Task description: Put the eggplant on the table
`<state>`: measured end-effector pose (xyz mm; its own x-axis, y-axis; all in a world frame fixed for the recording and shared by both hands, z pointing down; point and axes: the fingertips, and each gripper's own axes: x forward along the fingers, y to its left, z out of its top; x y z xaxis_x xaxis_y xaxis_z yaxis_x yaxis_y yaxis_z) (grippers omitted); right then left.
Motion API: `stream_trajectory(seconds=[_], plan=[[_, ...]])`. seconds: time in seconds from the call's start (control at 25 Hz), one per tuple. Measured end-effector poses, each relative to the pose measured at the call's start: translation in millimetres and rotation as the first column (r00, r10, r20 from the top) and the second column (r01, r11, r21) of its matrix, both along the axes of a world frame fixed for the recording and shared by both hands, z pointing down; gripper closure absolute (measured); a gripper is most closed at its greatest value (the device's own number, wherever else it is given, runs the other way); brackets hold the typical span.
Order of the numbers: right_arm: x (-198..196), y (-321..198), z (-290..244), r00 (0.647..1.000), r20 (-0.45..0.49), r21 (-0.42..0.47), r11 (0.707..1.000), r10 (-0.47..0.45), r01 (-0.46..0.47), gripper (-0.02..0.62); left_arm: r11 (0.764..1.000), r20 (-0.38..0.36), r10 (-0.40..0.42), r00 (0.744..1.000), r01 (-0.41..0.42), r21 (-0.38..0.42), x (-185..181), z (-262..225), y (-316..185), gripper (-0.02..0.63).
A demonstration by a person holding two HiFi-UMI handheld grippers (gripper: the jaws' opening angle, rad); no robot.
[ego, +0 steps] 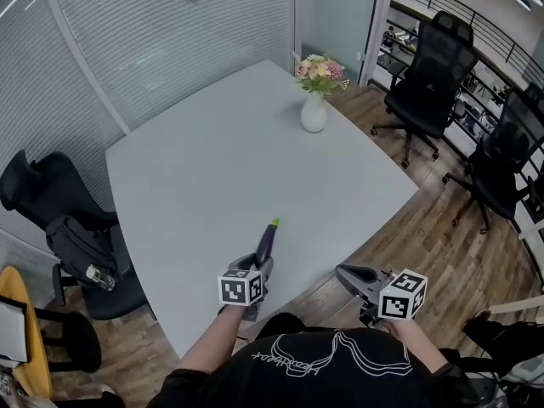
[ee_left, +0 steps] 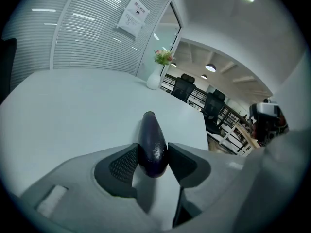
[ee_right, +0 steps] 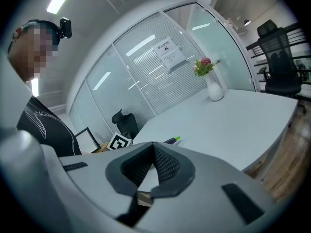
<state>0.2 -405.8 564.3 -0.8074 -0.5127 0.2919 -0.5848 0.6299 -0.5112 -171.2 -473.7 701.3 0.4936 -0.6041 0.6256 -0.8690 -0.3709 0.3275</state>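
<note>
A dark purple eggplant (ego: 267, 243) with a green stem end is held between the pads of my left gripper (ego: 262, 266), stem pointing away from me. In the left gripper view the eggplant (ee_left: 151, 142) fills the gap between both pads, and the left gripper (ee_left: 153, 161) is shut on it. It hangs low over the near part of the pale grey table (ego: 238, 160); I cannot tell whether it touches the top. My right gripper (ego: 344, 272) is off the table's near right edge, over the wood floor, shut with nothing in it (ee_right: 153, 152). The eggplant (ee_right: 172, 140) shows beyond its jaws.
A white vase of flowers (ego: 314, 113) stands at the table's far side. Black office chairs (ego: 425, 66) are to the right, and another chair (ego: 51, 211) with a bag is at the left. Glass walls with blinds close off the back.
</note>
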Motion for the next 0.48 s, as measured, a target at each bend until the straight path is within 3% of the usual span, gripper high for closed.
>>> stream_trajectory(seconds=[0.48], plan=[[6.7,9.7,7.5,1.0,0.004,-0.046,0.999,-0.007,0.008,0.591,1.0,0.056,-0.004,0.998,0.004,0.003,-0.6,18.4,2.9,0.407]])
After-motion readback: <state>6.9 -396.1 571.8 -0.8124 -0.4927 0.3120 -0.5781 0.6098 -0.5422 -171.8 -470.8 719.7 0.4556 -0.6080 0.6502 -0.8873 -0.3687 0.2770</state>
